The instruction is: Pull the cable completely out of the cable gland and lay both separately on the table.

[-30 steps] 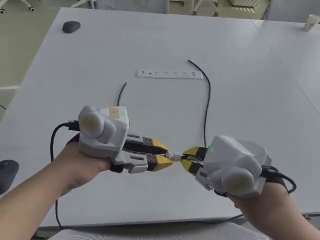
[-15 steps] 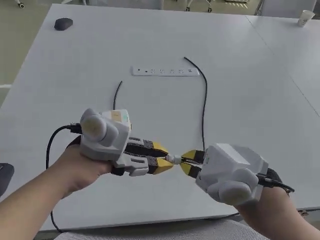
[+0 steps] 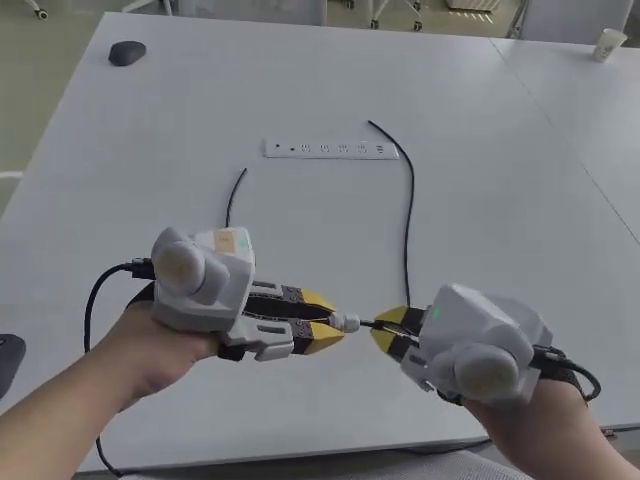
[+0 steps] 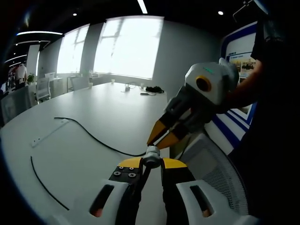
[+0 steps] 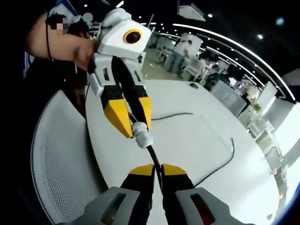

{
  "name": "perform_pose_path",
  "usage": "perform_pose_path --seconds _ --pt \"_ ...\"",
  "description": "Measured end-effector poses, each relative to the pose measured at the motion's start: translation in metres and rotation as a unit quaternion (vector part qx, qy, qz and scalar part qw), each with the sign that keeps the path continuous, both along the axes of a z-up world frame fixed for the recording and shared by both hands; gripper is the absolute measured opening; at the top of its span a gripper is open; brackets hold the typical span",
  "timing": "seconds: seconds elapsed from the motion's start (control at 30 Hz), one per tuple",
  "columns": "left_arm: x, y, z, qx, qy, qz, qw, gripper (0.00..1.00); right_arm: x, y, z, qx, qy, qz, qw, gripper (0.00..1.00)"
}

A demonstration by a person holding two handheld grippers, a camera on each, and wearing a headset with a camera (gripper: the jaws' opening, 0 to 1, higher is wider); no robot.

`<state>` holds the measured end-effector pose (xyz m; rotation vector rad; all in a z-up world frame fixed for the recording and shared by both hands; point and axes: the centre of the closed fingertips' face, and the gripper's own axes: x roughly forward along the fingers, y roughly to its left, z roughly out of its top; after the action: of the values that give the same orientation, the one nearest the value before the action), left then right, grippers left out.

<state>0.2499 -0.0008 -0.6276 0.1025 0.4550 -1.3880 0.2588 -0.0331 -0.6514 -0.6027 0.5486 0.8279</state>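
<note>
As the two hands draw apart, the gap is opening up, and that is the news. On the left, the left gripper [image 3: 332, 322] stays clamped on the white cable gland [image 3: 350, 322], jaws pinched tight around its body, up in the air over the near edge of the table [image 3: 150, 130]. Half a second ago the gland's nose was almost against the other gripper's yellow tips. Now a short run of black cable [image 3: 368, 323] shows between them, bare and taut.

Moving right, the right gripper [image 3: 386, 331] has its jaws closed on that cable just beyond the gland. Its own view shows the cord running straight from the gland's mouth down between the tips. Behind it, the rest of the cable trails away across the table, its far end lying just beside the right end of the power strip [image 3: 330, 149].

So the pull looks underway but not finished. The cable still enters the gland, a long length remains to draw through, and nothing has been laid down yet.
</note>
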Motion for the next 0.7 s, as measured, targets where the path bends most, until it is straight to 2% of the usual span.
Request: perform_pose_path --seconds 0.3,0.43,0.47,0.6,0.67,0.7 --pt "0.002 0.000 0.001 -0.007 0.000 0.010 0.9999 0.15 0.012 -0.020 -0.011 0.016 0.014 -0.067 0.9975 0.00" --pt "0.004 0.000 0.001 -0.013 0.002 0.020 0.9997 0.15 0.017 -0.031 -0.020 0.026 0.030 -0.112 0.9929 0.00" --pt "0.004 0.000 0.000 -0.014 0.001 0.023 0.9996 0.15 0.018 -0.036 -0.024 0.031 0.038 -0.131 0.9902 0.00" --pt "0.002 0.000 -0.002 -0.014 0.001 0.030 0.9995 0.15 0.019 -0.046 -0.036 0.051 0.071 -0.170 0.9816 0.00" --pt "0.000 -0.001 -0.005 -0.013 0.001 0.030 0.9995 0.15 0.018 -0.052 -0.043 0.060 0.089 -0.193 0.9754 0.00" --pt "-0.001 -0.002 -0.006 -0.012 0.000 0.030 0.9995 0.15 0.017 -0.054 -0.048 0.071 0.106 -0.207 0.9700 0.00"
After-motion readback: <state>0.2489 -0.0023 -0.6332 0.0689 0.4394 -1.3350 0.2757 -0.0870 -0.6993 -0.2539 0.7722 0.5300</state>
